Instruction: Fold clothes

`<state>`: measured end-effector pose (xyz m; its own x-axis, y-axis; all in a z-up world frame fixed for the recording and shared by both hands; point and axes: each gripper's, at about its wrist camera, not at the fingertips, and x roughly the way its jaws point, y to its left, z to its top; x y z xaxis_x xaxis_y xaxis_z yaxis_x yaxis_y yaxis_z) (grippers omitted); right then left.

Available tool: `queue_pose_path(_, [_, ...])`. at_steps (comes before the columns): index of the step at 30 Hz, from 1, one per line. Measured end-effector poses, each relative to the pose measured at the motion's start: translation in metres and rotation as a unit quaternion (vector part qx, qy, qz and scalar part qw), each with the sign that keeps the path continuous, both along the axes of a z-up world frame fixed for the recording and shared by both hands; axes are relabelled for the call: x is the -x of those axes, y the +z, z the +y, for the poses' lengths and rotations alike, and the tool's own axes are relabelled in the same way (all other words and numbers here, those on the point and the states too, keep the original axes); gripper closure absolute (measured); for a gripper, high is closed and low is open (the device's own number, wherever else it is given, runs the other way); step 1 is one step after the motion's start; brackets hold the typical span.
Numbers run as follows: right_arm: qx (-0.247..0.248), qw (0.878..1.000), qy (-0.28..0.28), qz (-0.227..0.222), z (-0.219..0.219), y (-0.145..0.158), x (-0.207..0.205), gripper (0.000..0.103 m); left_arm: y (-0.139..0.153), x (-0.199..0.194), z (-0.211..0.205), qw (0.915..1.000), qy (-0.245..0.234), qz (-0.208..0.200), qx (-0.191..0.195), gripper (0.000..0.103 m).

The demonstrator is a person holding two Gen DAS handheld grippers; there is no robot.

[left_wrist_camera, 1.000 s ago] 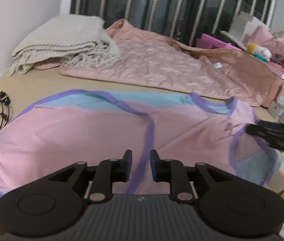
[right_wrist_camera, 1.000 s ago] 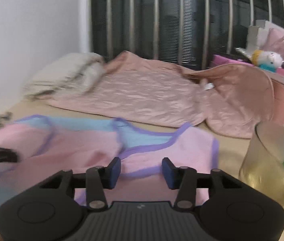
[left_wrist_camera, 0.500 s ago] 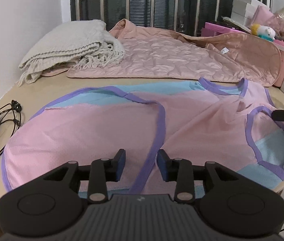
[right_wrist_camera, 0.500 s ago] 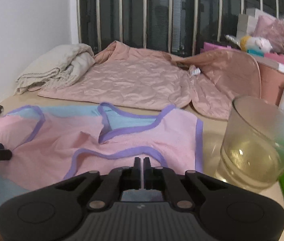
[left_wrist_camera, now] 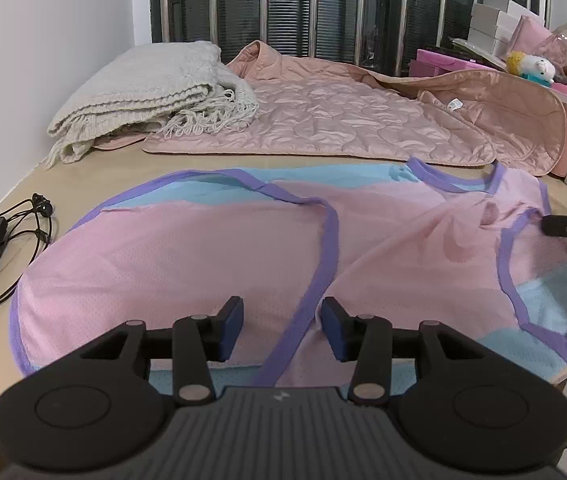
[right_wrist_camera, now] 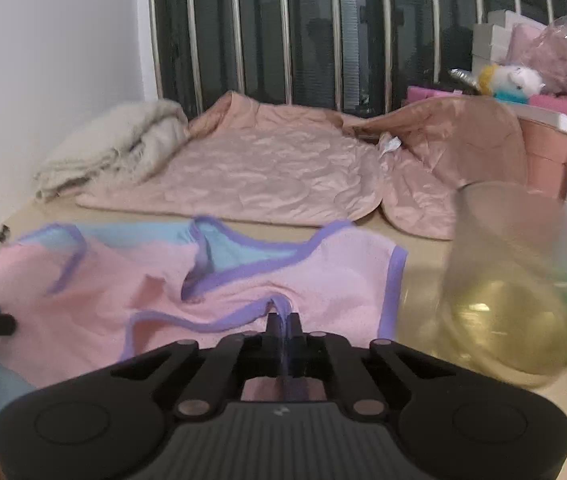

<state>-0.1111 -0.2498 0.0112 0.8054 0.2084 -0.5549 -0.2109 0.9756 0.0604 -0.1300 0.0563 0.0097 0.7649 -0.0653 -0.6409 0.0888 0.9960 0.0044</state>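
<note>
A pink and light-blue sleeveless shirt (left_wrist_camera: 187,248) with purple trim lies spread on the beige table; it also shows in the right wrist view (right_wrist_camera: 155,292). My left gripper (left_wrist_camera: 282,326) is open just above the shirt's near edge, its jaws on either side of a purple trim strip (left_wrist_camera: 323,264). My right gripper (right_wrist_camera: 282,326) is shut on the purple armhole trim and lifts it a little, so the cloth puckers. It shows as a dark tip at the right edge of the left wrist view (left_wrist_camera: 563,226).
A clear glass (right_wrist_camera: 511,280) with yellowish liquid stands close to the right of my right gripper. A quilted pink jacket (left_wrist_camera: 347,124) and a folded cream blanket (left_wrist_camera: 151,92) lie behind the shirt. Black cables (left_wrist_camera: 11,236) lie at the left. Boxes and a plush toy (left_wrist_camera: 531,68) stand at the back right.
My right gripper has closed on the shirt's purple trim and begun raising it. My left gripper has opened wider over the shirt's near edge.
</note>
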Motion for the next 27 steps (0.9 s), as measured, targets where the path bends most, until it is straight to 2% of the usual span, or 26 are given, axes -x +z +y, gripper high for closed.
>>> queue_pose_path(5, [-0.009, 1.0, 0.012, 0.006, -0.011, 0.008, 0.023, 0.1, -0.001, -0.002, 0.0, 1.0, -0.001, -0.004, 0.001, 0.058])
queue_pose_path(8, [0.013, 1.0, -0.017, 0.002, -0.014, 0.003, 0.025, 0.1, 0.0, -0.002, -0.002, 1.0, -0.001, -0.004, -0.002, 0.058])
queue_pose_path(11, [0.057, 0.997, -0.044, 0.008, -0.011, -0.006, 0.024, 0.1, -0.001, -0.001, -0.001, 1.0, -0.002, -0.004, -0.002, 0.058])
queue_pose_path(12, [0.06, 0.998, -0.035, 0.01, -0.008, -0.008, 0.024, 0.1, -0.001, 0.0, -0.001, 1.0, -0.002, -0.005, -0.002, 0.058])
queue_pose_path(15, [0.038, 0.999, -0.027, 0.001, -0.005, -0.002, 0.027, 0.1, -0.001, 0.006, -0.001, 0.9999, 0.005, -0.008, -0.003, 0.058])
queue_pose_path(17, [0.031, 0.999, -0.026, -0.004, -0.002, 0.002, 0.026, 0.091, -0.002, 0.01, 0.001, 0.9998, 0.011, -0.013, -0.004, 0.057])
queue_pose_path(18, [0.029, 0.999, -0.024, -0.003, 0.001, 0.003, 0.025, 0.077, -0.003, 0.012, 0.001, 0.9998, 0.014, -0.015, -0.004, 0.057])
queue_pose_path(19, [0.023, 1.0, -0.015, 0.006, 0.003, 0.002, 0.021, 0.071, -0.003, 0.013, 0.002, 0.9996, 0.02, -0.017, -0.004, 0.057])
queue_pose_path(21, [0.018, 1.0, -0.002, 0.019, 0.008, -0.005, 0.012, 0.077, -0.004, 0.015, 0.004, 0.9994, 0.026, -0.023, -0.005, 0.057])
queue_pose_path(22, [0.026, 1.0, -0.002, 0.014, 0.012, -0.009, 0.007, 0.091, -0.004, 0.014, 0.004, 0.9993, 0.029, -0.023, -0.005, 0.057])
queue_pose_path(23, [0.034, 0.999, -0.004, 0.009, 0.015, -0.012, 0.002, 0.095, -0.004, 0.013, 0.004, 0.9992, 0.031, -0.024, -0.005, 0.057])
queue_pose_path(27, [0.057, 0.998, -0.041, 0.003, 0.019, -0.013, -0.024, 0.099, -0.005, -0.003, 0.005, 0.9985, 0.047, -0.027, -0.005, 0.055])
